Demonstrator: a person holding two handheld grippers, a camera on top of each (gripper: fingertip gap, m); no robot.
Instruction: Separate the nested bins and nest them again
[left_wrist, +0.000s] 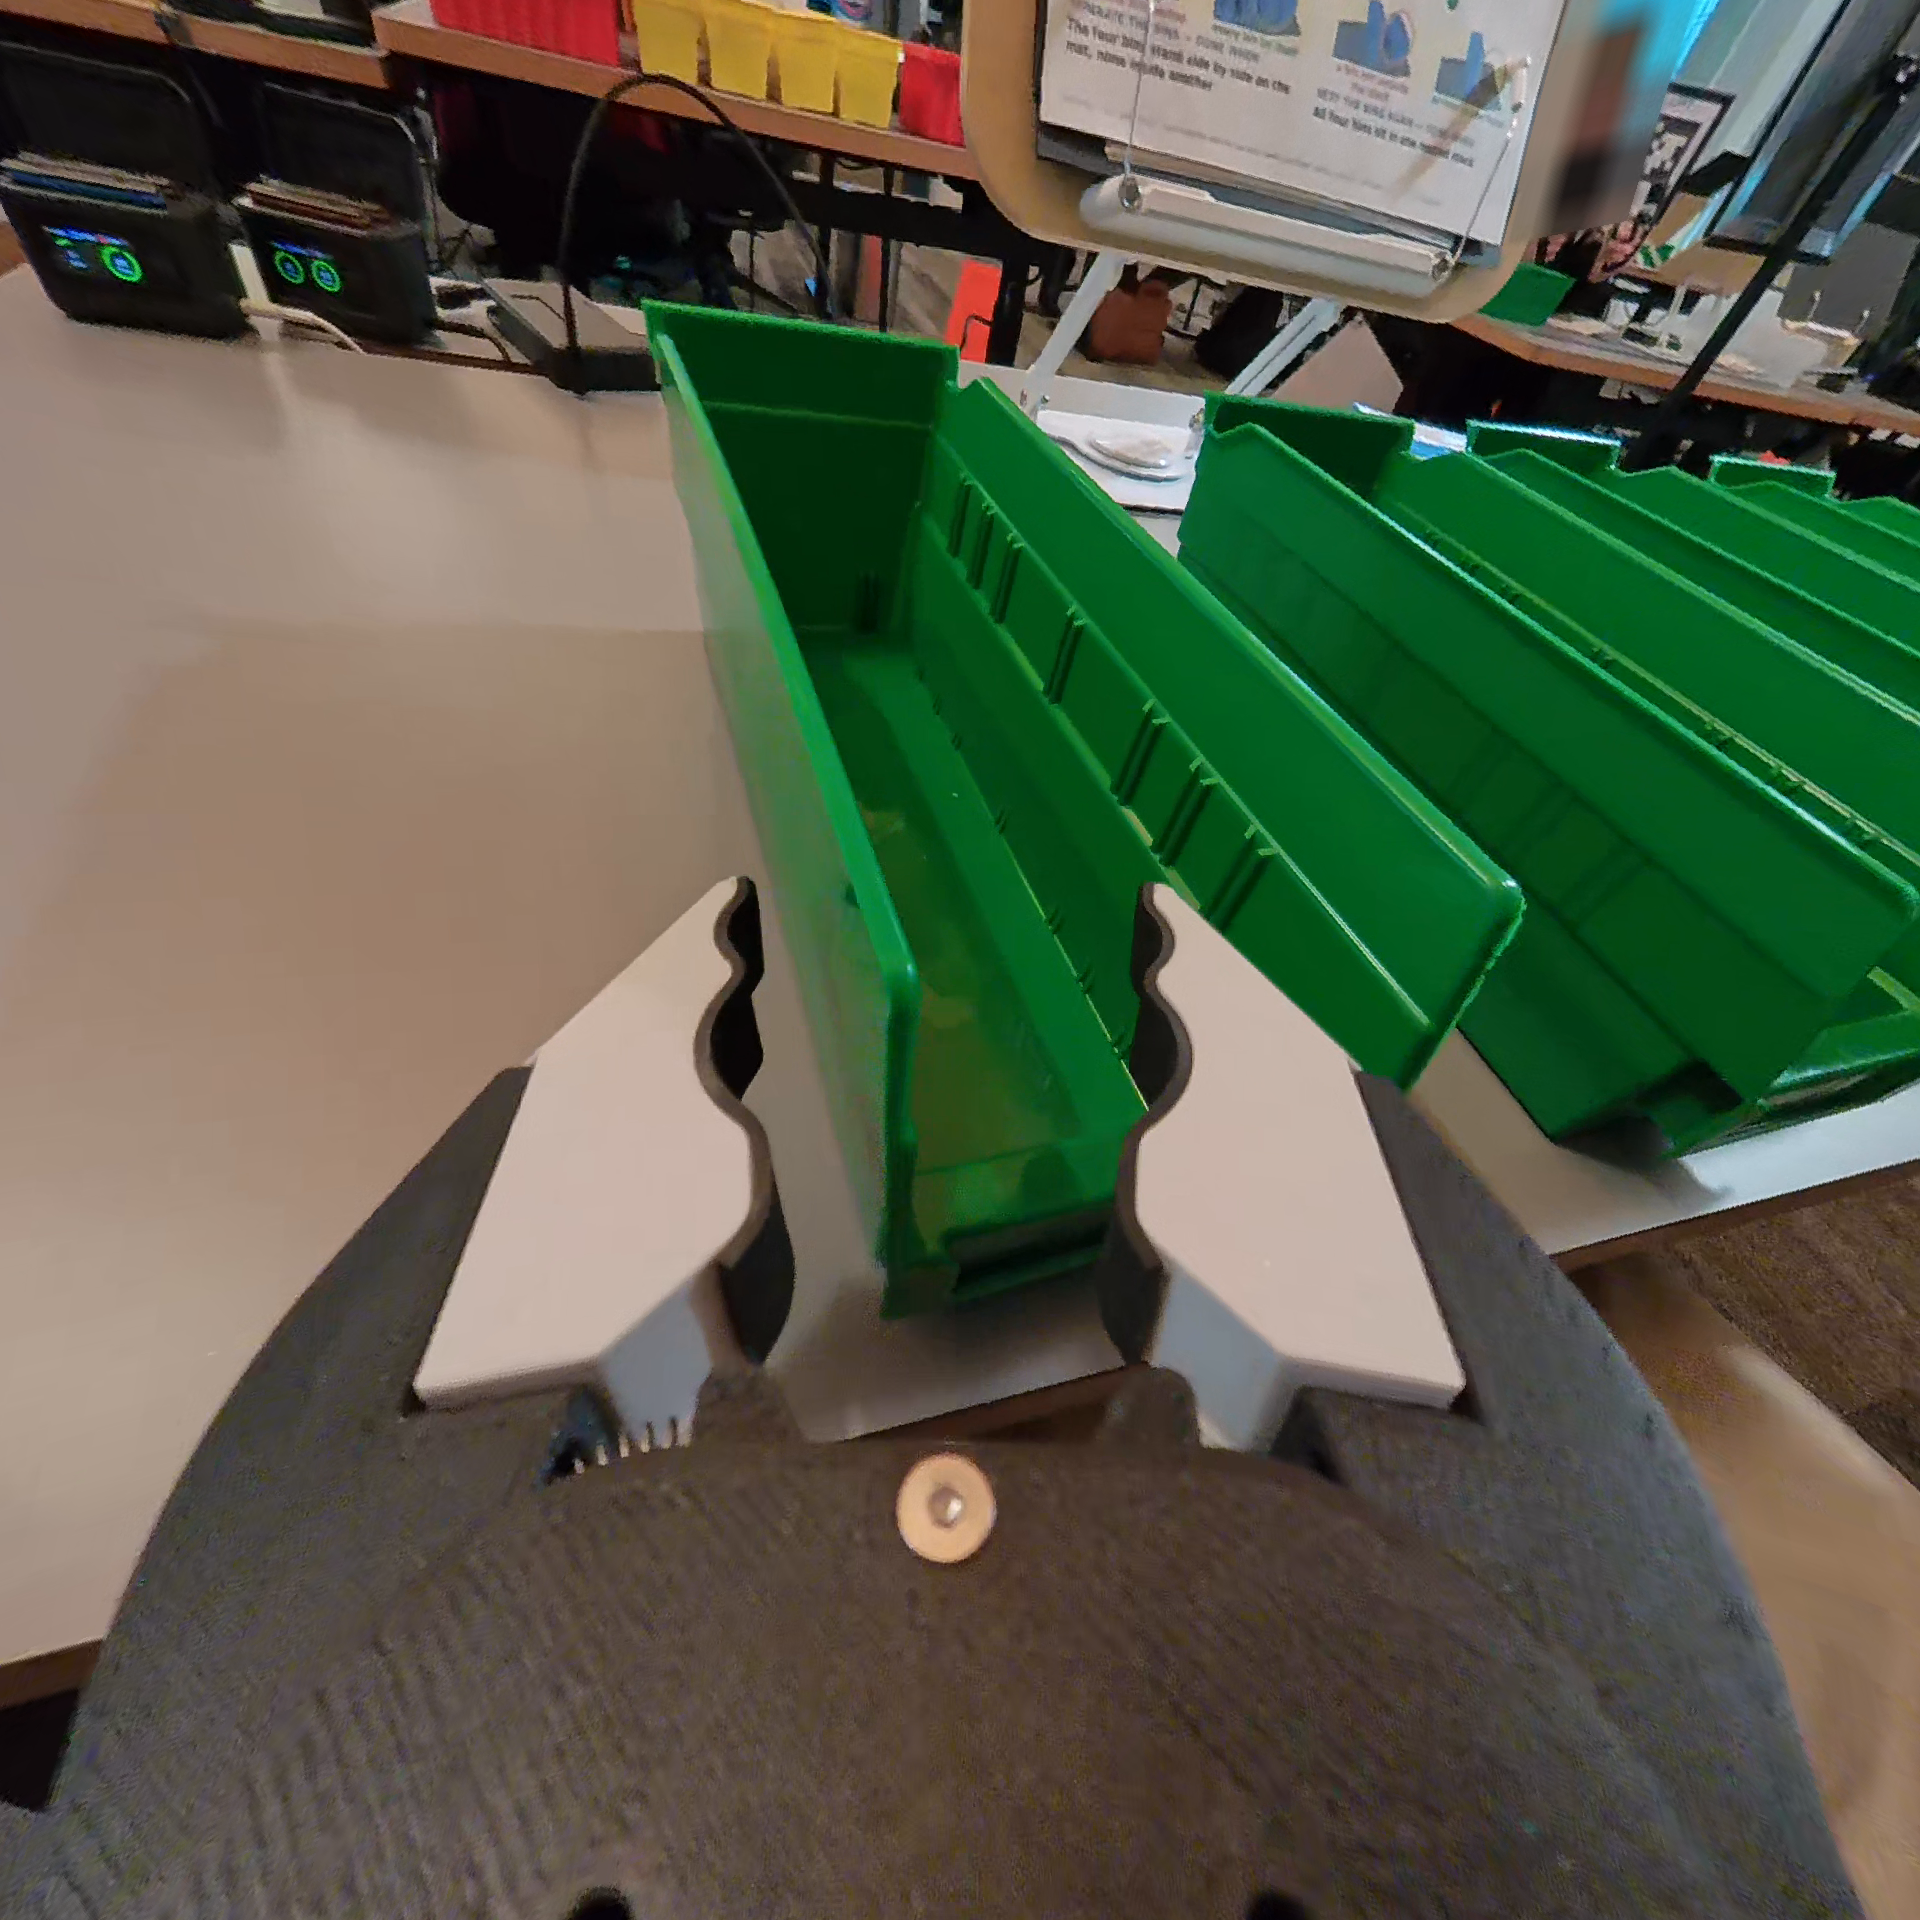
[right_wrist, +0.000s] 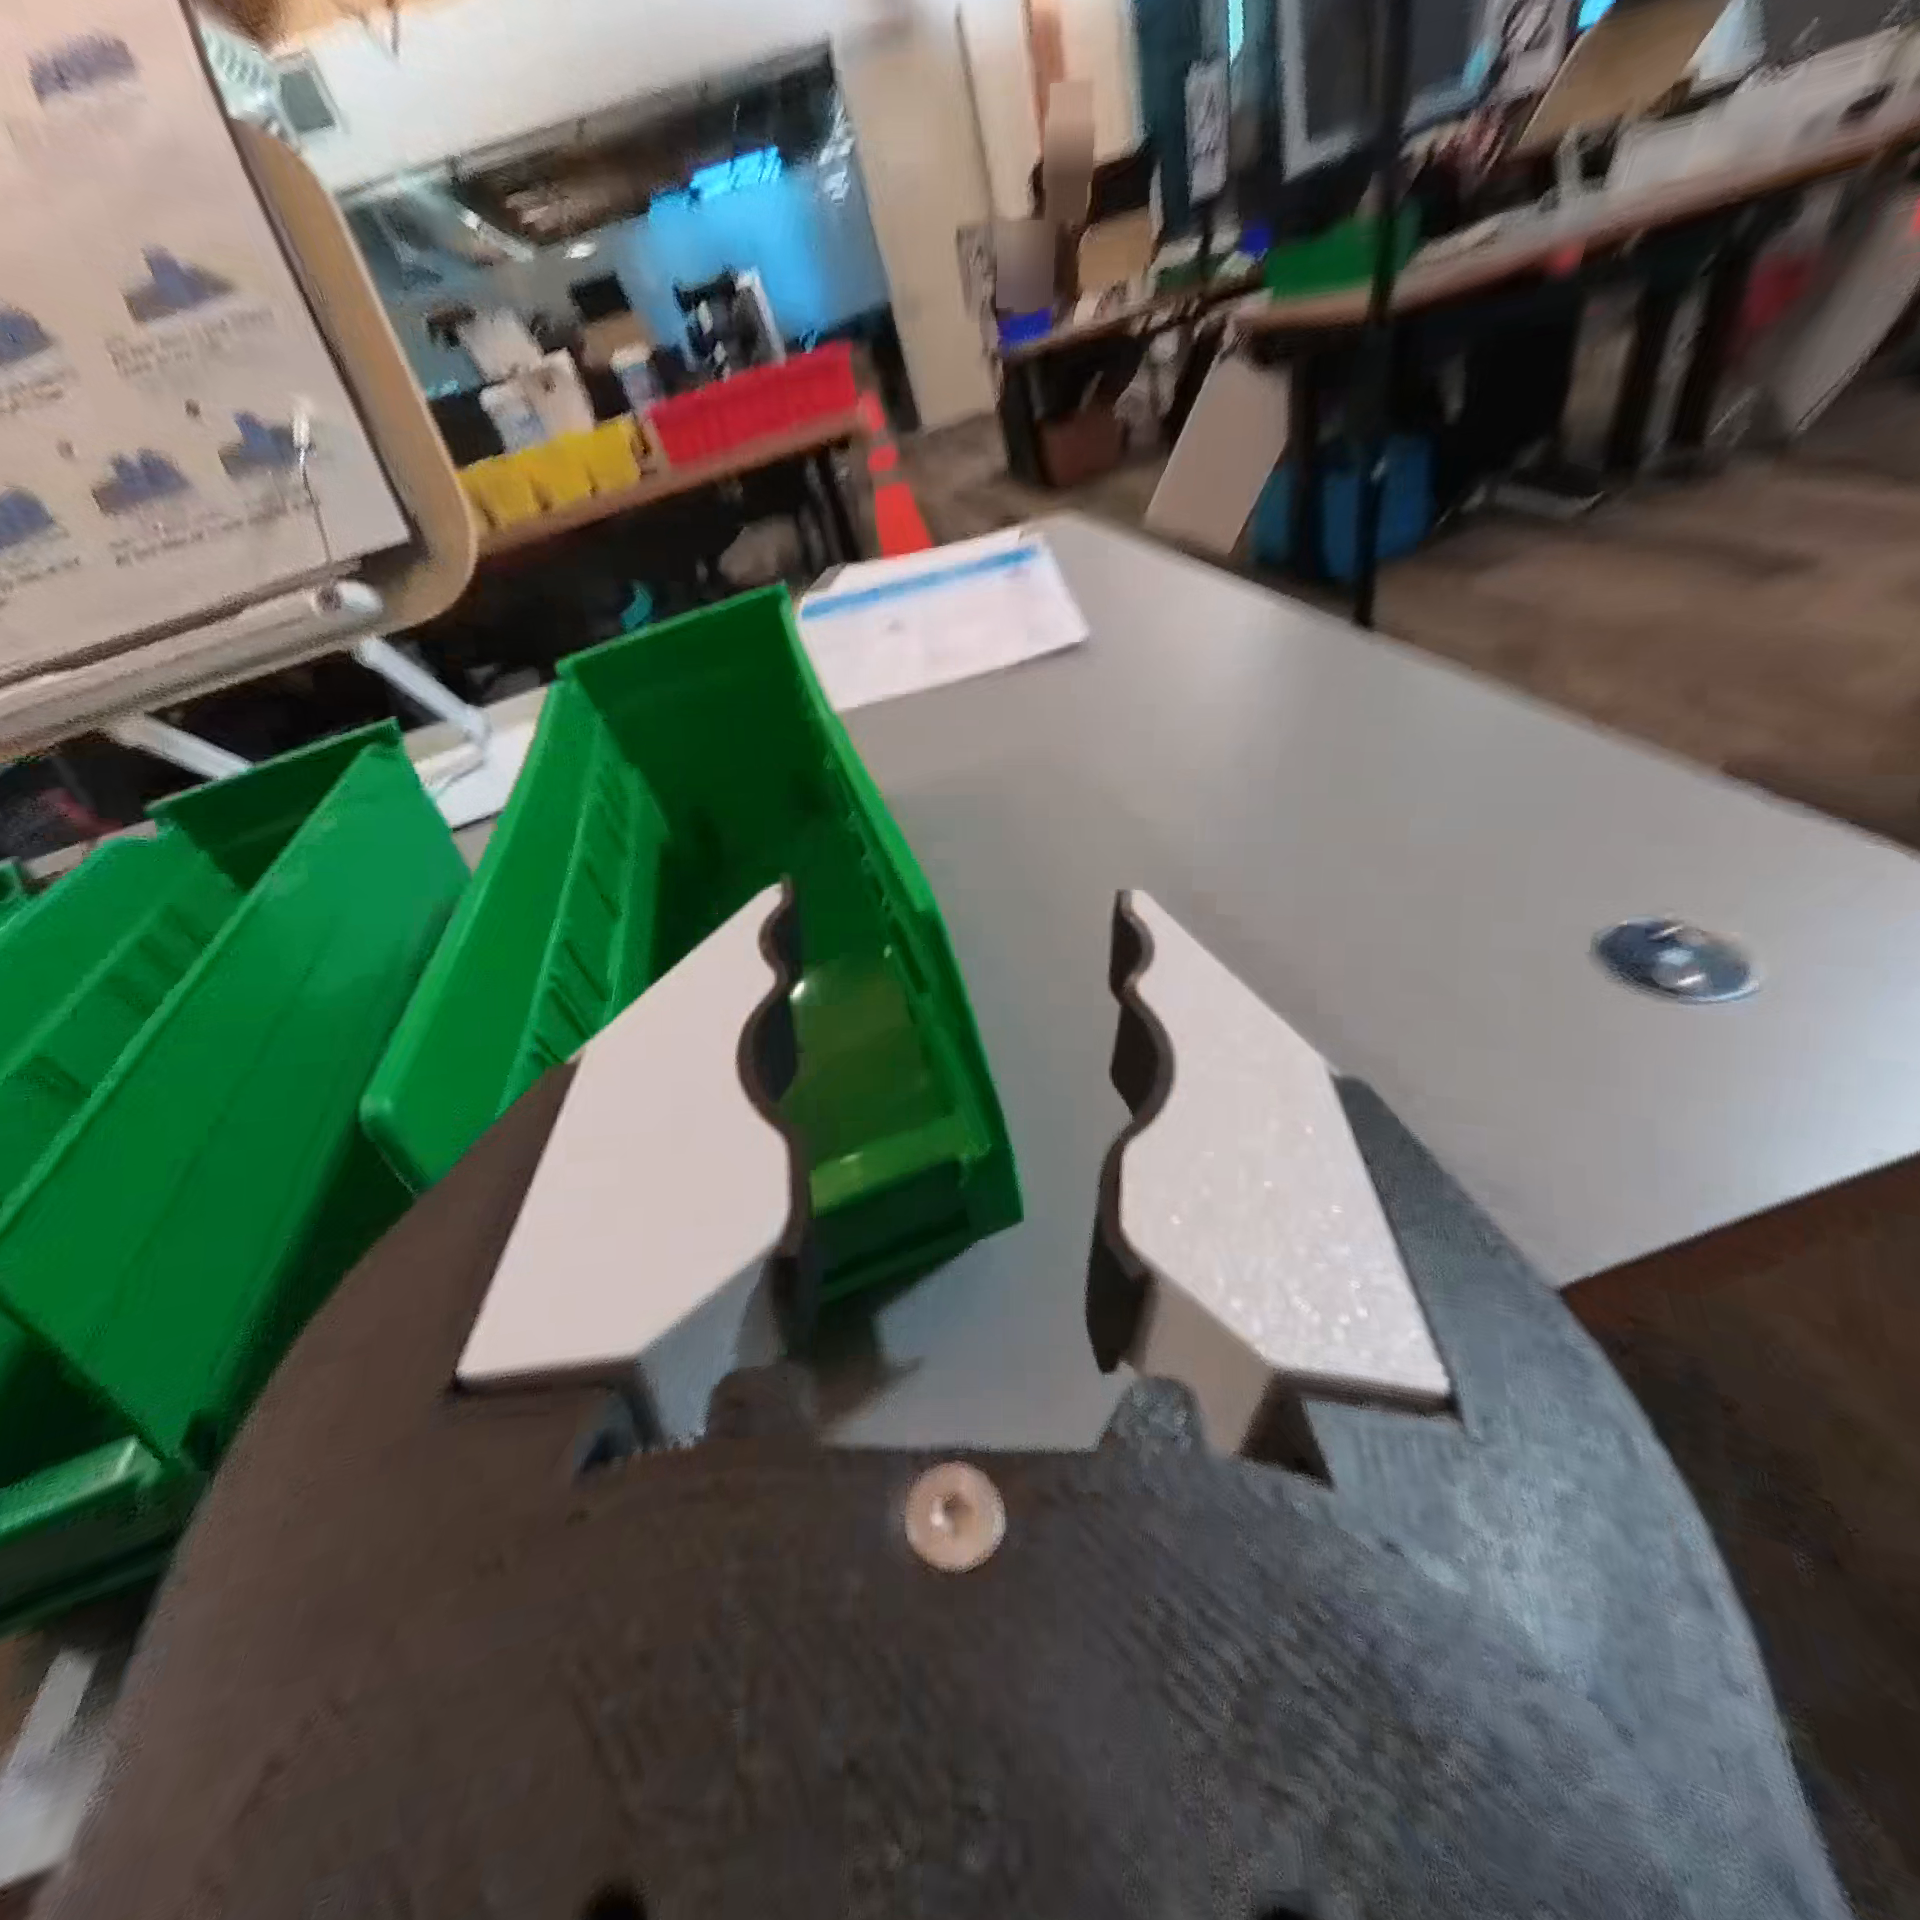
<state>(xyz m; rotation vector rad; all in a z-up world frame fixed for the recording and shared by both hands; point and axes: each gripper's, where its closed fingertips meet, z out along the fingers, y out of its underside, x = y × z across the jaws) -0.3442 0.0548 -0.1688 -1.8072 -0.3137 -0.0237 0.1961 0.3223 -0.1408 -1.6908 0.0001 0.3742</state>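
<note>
Several long green bins lie side by side on a grey table (left_wrist: 312, 727). In the left wrist view the leftmost bin (left_wrist: 821, 499) runs away from me, and the other bins (left_wrist: 1558, 727) lie to its right. My left gripper (left_wrist: 945, 899) is open around this bin's near end, with its left finger (left_wrist: 623, 1122) outside the left wall and its right finger (left_wrist: 1268, 1143) over the inside. In the right wrist view my right gripper (right_wrist: 956, 899) is open astride the right wall of the rightmost bin (right_wrist: 707, 748). Another bin (right_wrist: 208, 987) lies to its left.
An instruction board on a white stand (left_wrist: 1247, 125) rises behind the bins. Two black power units (left_wrist: 125, 260) stand at the back left. A paper sheet (right_wrist: 935, 623) and a round metal disc (right_wrist: 1673, 961) are on the table to the right. The table's front edge (left_wrist: 1714, 1216) is close.
</note>
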